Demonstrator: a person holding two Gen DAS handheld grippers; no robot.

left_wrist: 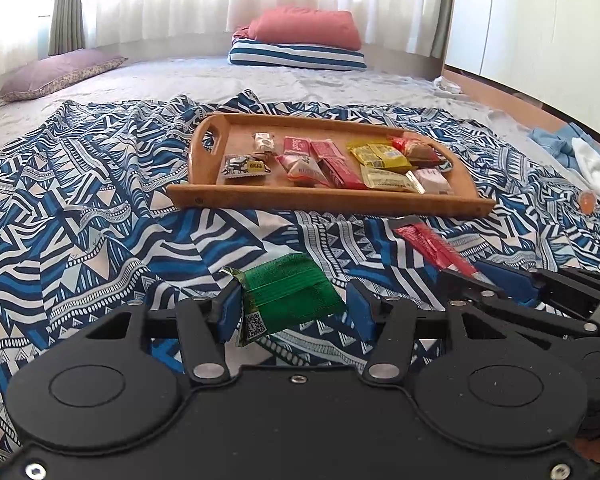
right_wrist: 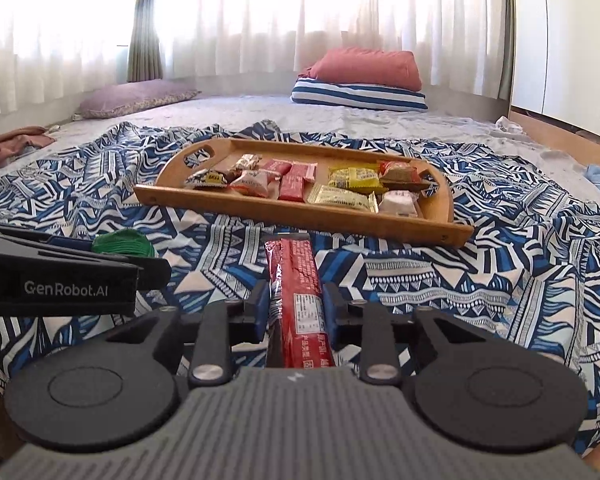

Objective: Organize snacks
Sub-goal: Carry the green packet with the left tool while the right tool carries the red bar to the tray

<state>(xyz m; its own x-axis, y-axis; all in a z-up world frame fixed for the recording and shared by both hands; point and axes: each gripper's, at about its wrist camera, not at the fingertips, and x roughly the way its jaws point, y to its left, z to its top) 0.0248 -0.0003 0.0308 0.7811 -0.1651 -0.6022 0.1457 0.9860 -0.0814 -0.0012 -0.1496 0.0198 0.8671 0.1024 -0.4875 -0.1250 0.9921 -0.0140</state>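
Note:
A wooden tray with several wrapped snacks lies on the blue patterned cloth ahead. My left gripper has its blue pads on both sides of a green snack packet that lies on the cloth; the left pad touches it and the right pad stands a little off it. The green packet also shows in the right wrist view. My right gripper is shut on a long red snack bar, also seen in the left wrist view.
The blue patterned cloth covers a grey bed. A striped pillow with a red one on it lies at the back, a purple pillow at back left. Blue and white clothes and a small orange object lie right.

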